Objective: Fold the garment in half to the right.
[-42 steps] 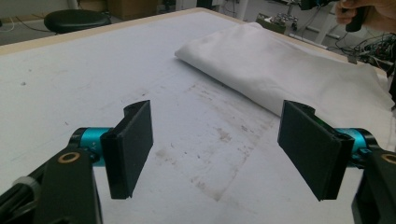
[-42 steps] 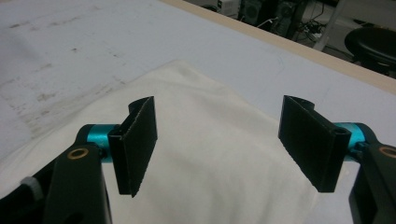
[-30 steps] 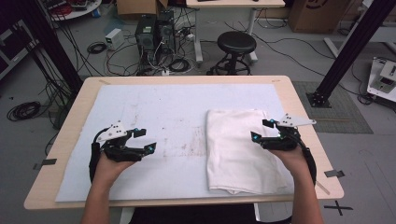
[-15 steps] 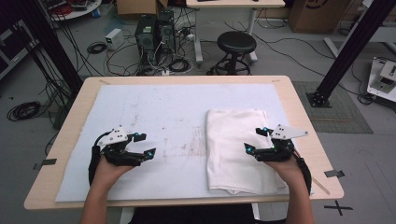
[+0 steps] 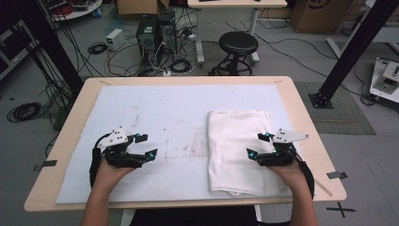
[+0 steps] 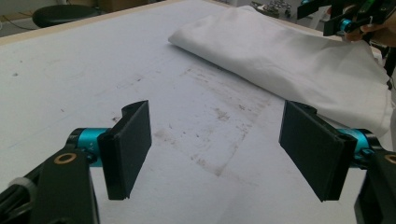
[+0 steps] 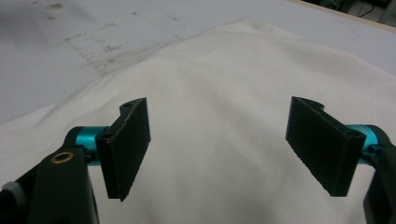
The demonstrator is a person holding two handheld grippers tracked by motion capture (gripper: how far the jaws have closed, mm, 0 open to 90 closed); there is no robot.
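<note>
Towel (image 5: 240, 150), white, folded, lying right of centre on the stained white mat (image 5: 155, 122): right gripper (image 5: 261, 145) hovering over its near right part, jaws wide apart and empty; left gripper (image 5: 143, 147) likewise spread over bare mat; next, presumably, descent and pinch on an edge.

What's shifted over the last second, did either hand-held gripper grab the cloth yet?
No grab yet. The right hand-held gripper slid left, farther in over the folded cloth, and hangs open above it with nothing between its jaws. The left hand-held gripper stayed open over the white mat, barely moved. The cloth lies as before.
</note>
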